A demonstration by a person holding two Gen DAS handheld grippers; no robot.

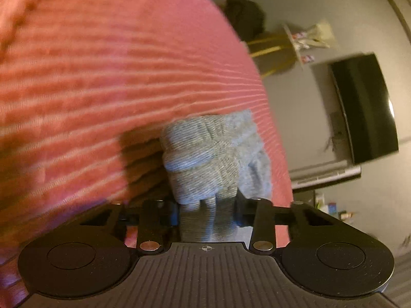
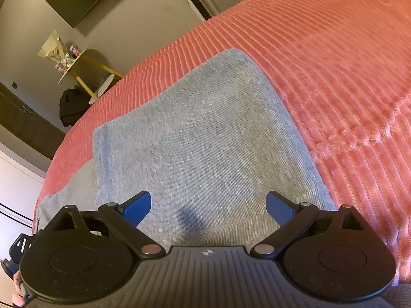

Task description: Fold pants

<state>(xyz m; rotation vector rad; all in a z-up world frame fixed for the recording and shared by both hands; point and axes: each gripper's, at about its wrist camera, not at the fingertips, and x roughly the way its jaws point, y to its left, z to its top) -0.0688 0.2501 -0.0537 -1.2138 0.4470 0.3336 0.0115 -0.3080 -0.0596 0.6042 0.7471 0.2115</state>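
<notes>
My left gripper [image 1: 208, 211] pinches a bunched part of the grey pants [image 1: 210, 159], lifted a little over the pink blanket [image 1: 102, 77]. My right gripper [image 2: 208, 206] is spread wide above the flat folded part of the pants [image 2: 200, 138], which lies on the blanket.

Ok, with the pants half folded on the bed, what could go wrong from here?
1. The left gripper pinches only a bunched wad of the grey pants; pulling may drag the fold crooked or slip off.
2. The right gripper hovers open above the folded panel, pinning nothing, so the stack may shift.
3. The ribbed pink bedspread is soft and may ruck up underneath.
</notes>
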